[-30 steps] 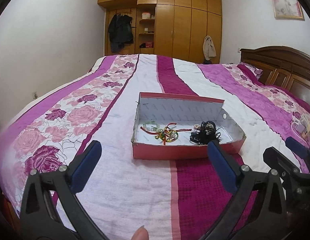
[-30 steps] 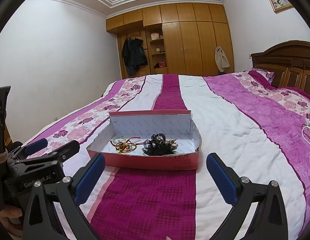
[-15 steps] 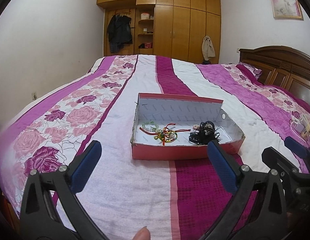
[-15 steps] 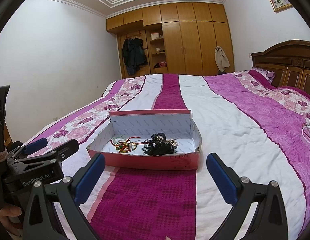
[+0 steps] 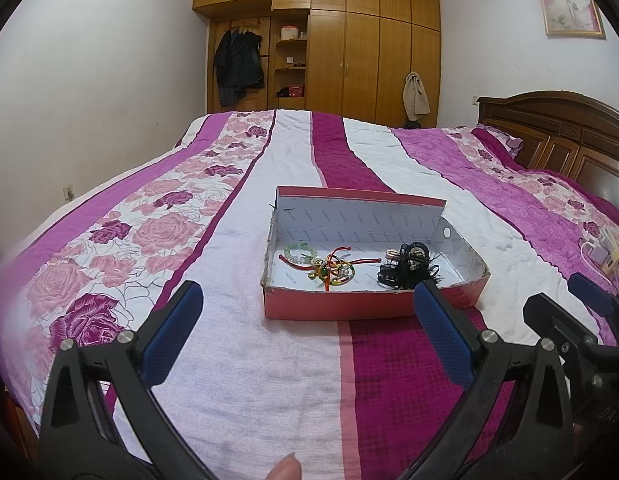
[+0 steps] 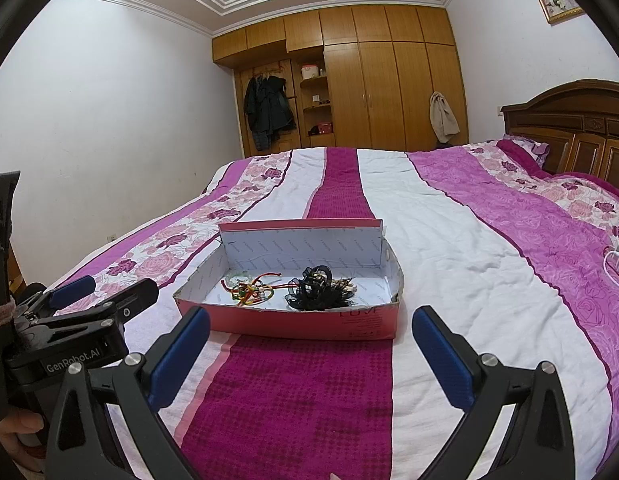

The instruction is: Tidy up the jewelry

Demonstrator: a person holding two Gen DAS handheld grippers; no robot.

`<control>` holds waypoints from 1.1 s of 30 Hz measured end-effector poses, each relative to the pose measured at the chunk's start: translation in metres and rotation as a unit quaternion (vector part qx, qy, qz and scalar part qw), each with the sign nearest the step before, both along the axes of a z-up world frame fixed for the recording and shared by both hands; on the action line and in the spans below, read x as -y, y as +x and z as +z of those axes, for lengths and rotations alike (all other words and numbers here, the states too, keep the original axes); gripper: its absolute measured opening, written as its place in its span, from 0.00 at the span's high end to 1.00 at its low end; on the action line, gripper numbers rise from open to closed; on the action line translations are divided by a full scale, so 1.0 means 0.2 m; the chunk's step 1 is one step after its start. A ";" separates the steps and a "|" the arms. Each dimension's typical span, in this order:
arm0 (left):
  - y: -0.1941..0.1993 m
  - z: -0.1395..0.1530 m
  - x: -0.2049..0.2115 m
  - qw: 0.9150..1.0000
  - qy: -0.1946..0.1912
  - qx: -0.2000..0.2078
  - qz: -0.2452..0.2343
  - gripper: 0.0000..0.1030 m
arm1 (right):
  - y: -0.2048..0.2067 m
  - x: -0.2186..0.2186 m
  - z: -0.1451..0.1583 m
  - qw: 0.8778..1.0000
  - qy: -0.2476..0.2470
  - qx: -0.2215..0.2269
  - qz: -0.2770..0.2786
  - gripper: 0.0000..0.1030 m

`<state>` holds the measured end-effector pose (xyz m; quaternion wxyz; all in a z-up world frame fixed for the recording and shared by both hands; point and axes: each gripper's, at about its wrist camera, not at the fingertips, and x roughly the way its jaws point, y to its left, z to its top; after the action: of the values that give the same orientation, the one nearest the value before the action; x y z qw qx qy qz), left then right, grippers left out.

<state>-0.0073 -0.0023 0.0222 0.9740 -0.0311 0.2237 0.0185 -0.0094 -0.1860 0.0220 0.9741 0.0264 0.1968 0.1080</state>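
Basically little change from 0.5 s ago: both views keep the same framing and nothing in the box has shifted. Red box [image 5: 333,305] sits on the bedspread [image 5: 245,364], straddling its white and magenta stripes, flap propped up at the far wall. Inside the box: green bead bracelet [image 5: 299,251] near the left wall, red/green/yellow cord ornament [image 5: 334,271] just right of it, black hair accessory [image 5: 410,266] further right, toward the right wall. Left gripper [image 5: 307,334] hovers short of the box's near wall, fingers spread wide, nothing between the pads. Right gripper [image 6: 309,354] sits likewise in front of the box, fingers released and empty. In the right wrist view the left gripper appears to the box's left, low over the bedspread. Wardrobe [image 5: 365,48] stands beyond the box, at the far wall.
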 end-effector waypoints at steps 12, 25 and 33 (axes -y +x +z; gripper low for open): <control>0.00 0.00 0.00 1.000 -0.002 0.000 0.000 0.04 | 0.00 0.00 0.00 1.000 -0.001 -0.001 0.000 0.00; 0.00 0.00 0.00 1.000 -0.002 0.000 0.000 0.04 | 0.00 0.00 -0.01 1.000 0.000 -0.002 0.000 0.00; 0.00 0.00 0.00 1.000 -0.001 0.000 0.000 0.04 | 0.00 0.00 -0.02 1.000 0.000 -0.003 0.000 0.00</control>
<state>-0.0074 -0.0026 0.0223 0.9740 -0.0325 0.2236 0.0187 -0.0093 -0.1858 0.0182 0.9735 0.0265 0.2001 0.1078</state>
